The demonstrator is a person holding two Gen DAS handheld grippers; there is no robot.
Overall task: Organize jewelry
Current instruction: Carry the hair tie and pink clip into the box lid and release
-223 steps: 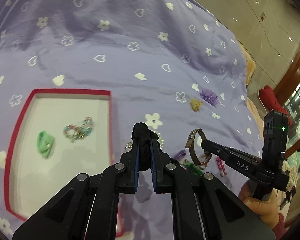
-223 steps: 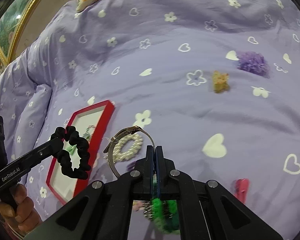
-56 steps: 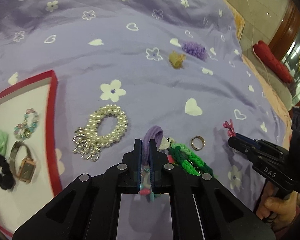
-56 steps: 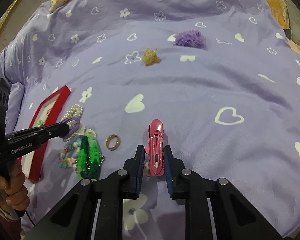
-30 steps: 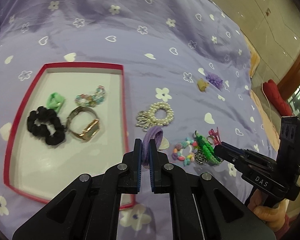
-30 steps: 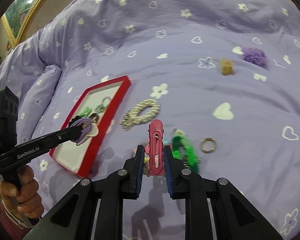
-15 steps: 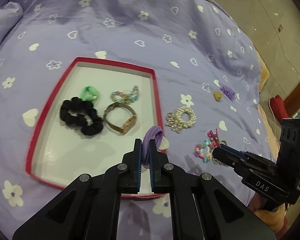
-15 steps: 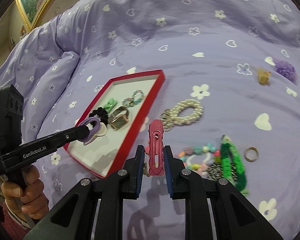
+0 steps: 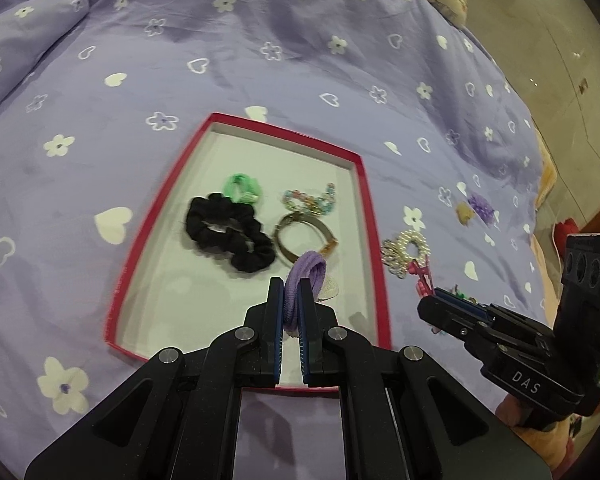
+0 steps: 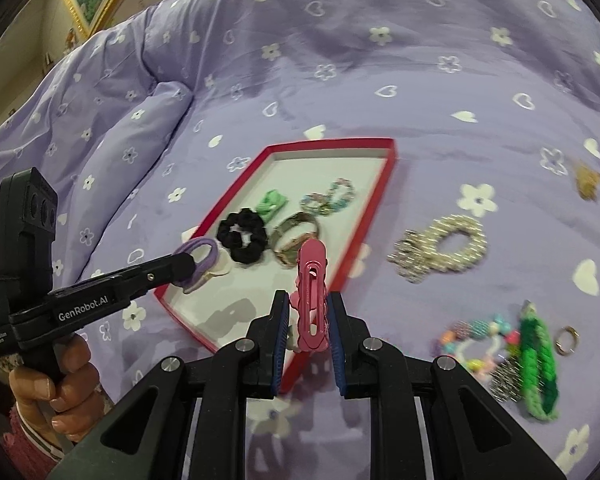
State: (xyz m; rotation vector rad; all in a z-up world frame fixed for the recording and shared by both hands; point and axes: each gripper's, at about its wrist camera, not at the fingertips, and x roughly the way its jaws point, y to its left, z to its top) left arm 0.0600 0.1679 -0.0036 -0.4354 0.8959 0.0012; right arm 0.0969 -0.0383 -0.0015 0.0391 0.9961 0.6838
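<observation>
Both grippers grip loads above the red tray (image 9: 370, 216): left gripper (image 9: 291, 292) pinches a purple hair tie (image 9: 306, 276), right gripper (image 10: 308, 312) clamps a pink clip (image 10: 311, 292). Farther in, four pieces lie in the tray, including a black scrunchie (image 9: 228, 232). At three o'clock, a pearl bracelet (image 10: 444, 248) and green braid (image 10: 538, 360) wait on the purple bedspread (image 10: 380, 80).

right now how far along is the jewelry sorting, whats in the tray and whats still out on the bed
Done: the red tray holds a black scrunchie, green clip, beaded bracelet and watch.
In hand: the left gripper clamps a purple hair tie; the right gripper clamps a pink clip.
Left on the bedspread: pearl bracelet, colourful bead bracelet, green braid, ring.
</observation>
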